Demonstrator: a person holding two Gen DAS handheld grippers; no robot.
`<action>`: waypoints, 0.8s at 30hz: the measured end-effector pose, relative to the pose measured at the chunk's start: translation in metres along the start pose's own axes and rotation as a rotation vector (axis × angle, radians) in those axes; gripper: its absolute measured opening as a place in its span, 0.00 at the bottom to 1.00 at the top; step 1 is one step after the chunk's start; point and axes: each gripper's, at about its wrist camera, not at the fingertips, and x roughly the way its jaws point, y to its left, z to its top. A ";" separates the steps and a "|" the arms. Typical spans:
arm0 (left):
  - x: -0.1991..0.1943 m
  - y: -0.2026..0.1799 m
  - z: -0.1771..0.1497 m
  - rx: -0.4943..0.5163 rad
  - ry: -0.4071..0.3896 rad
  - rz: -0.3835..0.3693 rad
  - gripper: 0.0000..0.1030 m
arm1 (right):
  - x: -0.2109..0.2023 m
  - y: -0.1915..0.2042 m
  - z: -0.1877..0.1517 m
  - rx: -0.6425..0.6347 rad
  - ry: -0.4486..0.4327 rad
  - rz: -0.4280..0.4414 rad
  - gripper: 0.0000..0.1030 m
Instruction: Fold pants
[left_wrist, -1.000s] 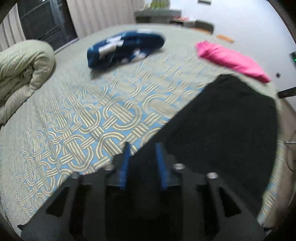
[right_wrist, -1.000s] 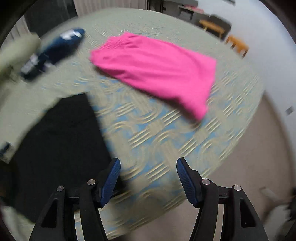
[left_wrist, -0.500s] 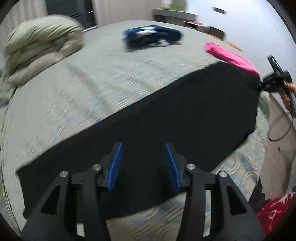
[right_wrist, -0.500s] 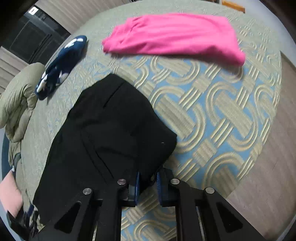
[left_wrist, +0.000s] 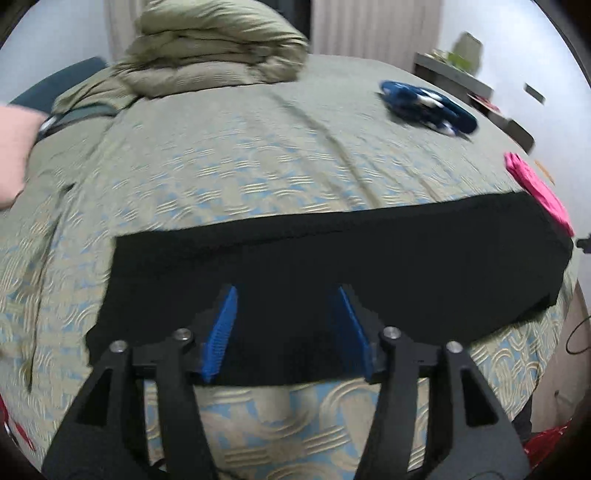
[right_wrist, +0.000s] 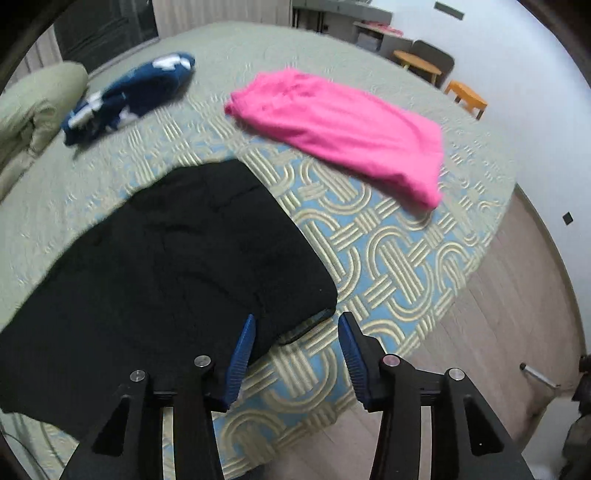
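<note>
On the bed's green-and-blue patterned quilted cover (left_wrist: 258, 177), the black fabric pants (left_wrist: 332, 266) lie spread flat in a long band running left to right near the front edge. From the left wrist view, the left gripper (left_wrist: 288, 325) hangs over the near long edge of the pants, about midway along their length; its blue ribbed pads (left_wrist: 221, 332) stand wide apart with only black cloth showing between them, and nothing is pinched. Whether the tips touch the fabric cannot be told.

From the right wrist view, the right gripper (right_wrist: 295, 347) sits at one end of the black fabric pants (right_wrist: 177, 266), at the rounded near corner close to the bed's edge. Its jaws are also spread wide and hold nothing: the left pad (right_wrist: 240, 354) overlaps the corner of the cloth, while the right pad is over bare cover, with the pants' corner lying just ahead of and between them.

Beyond the pants, a bright pink folded garment (right_wrist: 340, 125) lies well apart on the cover, and a dark blue and white crumpled garment (right_wrist: 125, 96) lies farther back. A rolled pale green comforter (left_wrist: 218, 48) is piled at the far end of the bed. Wooden flooring (right_wrist: 517, 314) shows past the bed's edge.
</note>
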 end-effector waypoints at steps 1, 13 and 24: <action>-0.002 0.010 -0.006 -0.018 0.000 0.018 0.58 | -0.010 0.008 -0.004 -0.013 -0.018 0.010 0.48; 0.000 0.100 -0.056 -0.324 0.047 0.074 0.58 | -0.052 0.307 -0.142 -0.824 0.011 0.524 0.49; 0.017 0.163 -0.082 -0.613 0.057 0.006 0.58 | -0.051 0.445 -0.218 -1.179 -0.113 0.485 0.49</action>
